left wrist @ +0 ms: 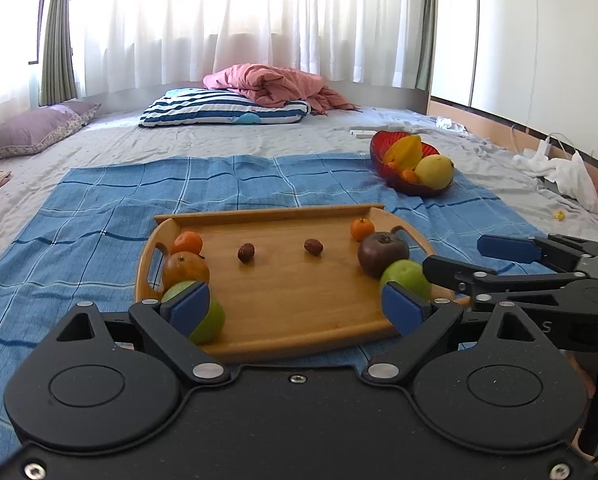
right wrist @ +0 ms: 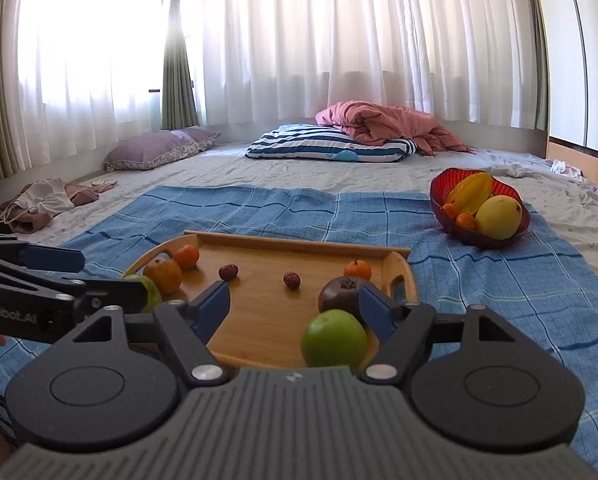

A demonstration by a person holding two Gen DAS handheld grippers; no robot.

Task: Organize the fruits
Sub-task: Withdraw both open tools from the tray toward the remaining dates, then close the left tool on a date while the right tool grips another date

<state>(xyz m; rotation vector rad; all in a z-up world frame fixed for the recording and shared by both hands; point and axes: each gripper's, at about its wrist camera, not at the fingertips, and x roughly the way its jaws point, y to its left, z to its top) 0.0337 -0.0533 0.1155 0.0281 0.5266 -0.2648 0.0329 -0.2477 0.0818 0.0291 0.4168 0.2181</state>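
Both grippers, left [left wrist: 295, 308] and right [right wrist: 295, 308], hover spread and empty over the wooden handled tray [left wrist: 287, 296] of fruit.
Round green apples [right wrist: 334, 343] at the tray's near edge could roll off onto the blue checked cloth [left wrist: 99, 216] if nudged.

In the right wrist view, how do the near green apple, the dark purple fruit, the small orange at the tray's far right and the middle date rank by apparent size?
1. green apple, though nearness enlarges it
2. purple fruit
3. orange
4. date
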